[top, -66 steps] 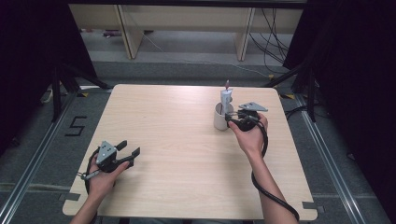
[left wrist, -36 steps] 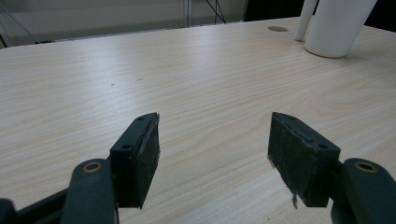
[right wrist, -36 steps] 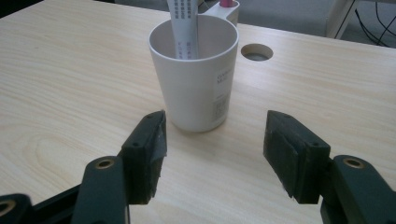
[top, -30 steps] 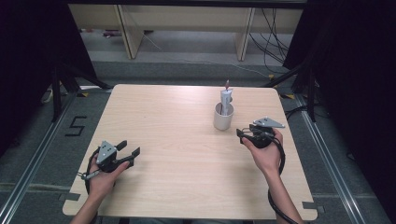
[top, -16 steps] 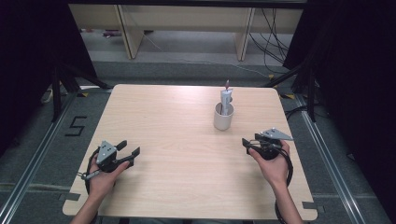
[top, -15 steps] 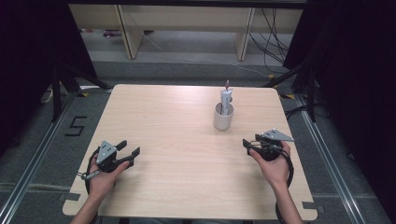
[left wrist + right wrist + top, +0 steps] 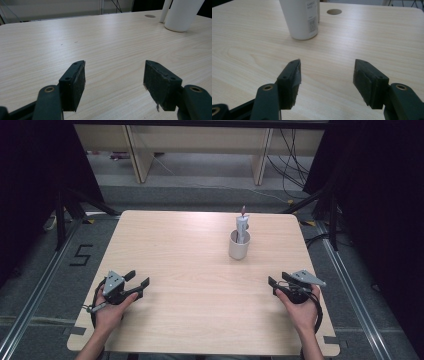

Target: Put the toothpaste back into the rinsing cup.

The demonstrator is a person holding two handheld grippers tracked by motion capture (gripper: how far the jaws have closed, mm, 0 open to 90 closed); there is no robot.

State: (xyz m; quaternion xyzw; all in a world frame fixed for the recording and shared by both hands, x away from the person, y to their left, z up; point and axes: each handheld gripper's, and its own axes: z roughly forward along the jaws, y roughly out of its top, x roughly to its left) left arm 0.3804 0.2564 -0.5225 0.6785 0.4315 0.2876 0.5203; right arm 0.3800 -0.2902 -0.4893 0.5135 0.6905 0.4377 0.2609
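The white cup (image 7: 239,245) stands upright on the table (image 7: 200,270), with a tube (image 7: 242,229) standing in it and poking above the rim. It sits ahead of the right gripper (image 7: 274,285) and a little to its left, well apart from it, and far ahead and to the right of the left gripper (image 7: 138,284).

The cup looks like stiff, smooth ceramic or plastic: probably light, slippery on its rounded wall, and apt to tip since the tall tube raises its load. Jaws closing across the wall near mid-height, or over the rim, would likely hold best. The tube seems light and slightly soft; its upper body is the free place to pinch.

Both grippers rest low over the table, jaws spread wide with nothing between them, each in a hand (image 7: 302,307).
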